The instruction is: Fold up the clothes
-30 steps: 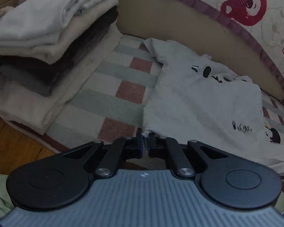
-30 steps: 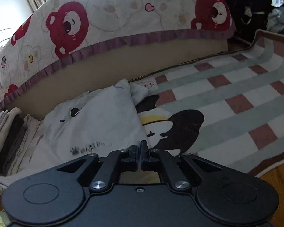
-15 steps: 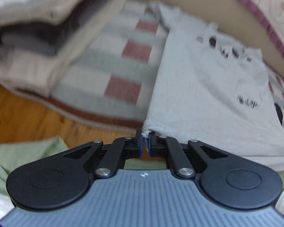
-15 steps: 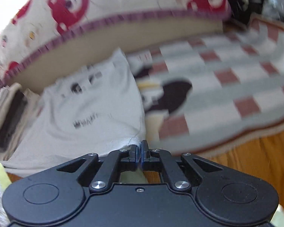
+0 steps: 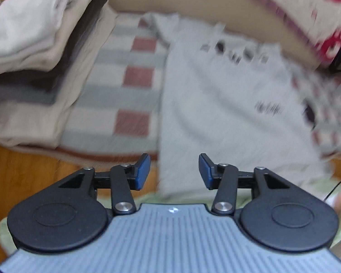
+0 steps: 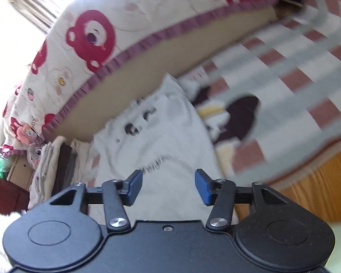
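Note:
A light grey T-shirt with black print lies spread on the striped mat, its hem reaching over the mat's near edge onto the wood floor. It also shows in the right wrist view. My left gripper is open and empty just above the shirt's near left hem. My right gripper is open and empty above the shirt's near right hem. Both views are blurred by motion.
A stack of folded clothes sits at the left on the checked mat. A bed with a red bear cover runs along the far side. Wood floor lies at the near edge. Pale green cloth lies under the left gripper.
Both grippers were shut on the shirt's hem corners and pulled it toward the near edge. Both have now opened and let the shirt go.

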Demonstrator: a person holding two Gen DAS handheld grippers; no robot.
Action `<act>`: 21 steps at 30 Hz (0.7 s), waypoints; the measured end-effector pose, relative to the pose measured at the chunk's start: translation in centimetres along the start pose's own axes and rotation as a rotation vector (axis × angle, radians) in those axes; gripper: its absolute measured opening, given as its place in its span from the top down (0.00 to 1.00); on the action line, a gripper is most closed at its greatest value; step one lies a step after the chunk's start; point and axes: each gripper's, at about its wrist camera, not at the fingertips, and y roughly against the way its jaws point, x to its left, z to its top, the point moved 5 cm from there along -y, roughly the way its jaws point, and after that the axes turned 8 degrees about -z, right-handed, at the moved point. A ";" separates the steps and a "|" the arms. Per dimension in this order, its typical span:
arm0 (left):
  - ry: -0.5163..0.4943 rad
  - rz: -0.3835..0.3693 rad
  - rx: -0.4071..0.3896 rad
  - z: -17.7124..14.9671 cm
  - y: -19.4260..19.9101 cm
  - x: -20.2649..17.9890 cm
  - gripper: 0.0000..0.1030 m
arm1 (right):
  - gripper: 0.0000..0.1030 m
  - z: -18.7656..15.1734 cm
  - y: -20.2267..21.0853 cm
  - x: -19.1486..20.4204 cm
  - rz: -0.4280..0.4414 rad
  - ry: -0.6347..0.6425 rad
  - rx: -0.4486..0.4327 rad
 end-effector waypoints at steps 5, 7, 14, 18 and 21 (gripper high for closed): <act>-0.069 0.000 -0.013 6.2 -4.3 -1.6 0.54 | 0.45 4.7 -7.6 8.0 -0.048 0.234 0.069; -0.068 -0.025 -0.023 8.9 -6.1 -1.9 0.54 | 0.45 7.7 -10.0 12.4 -0.035 0.308 0.105; 0.014 -0.041 -0.103 14.9 -13.2 -0.4 0.54 | 0.44 14.3 -18.8 21.0 -0.034 0.316 0.248; 0.047 -0.010 -0.146 13.8 -16.6 1.8 0.54 | 0.44 13.9 -22.9 20.8 -0.175 0.423 0.164; 0.048 -0.004 -0.133 11.7 -18.0 3.9 0.54 | 0.44 13.5 -24.9 18.7 -0.239 0.420 0.068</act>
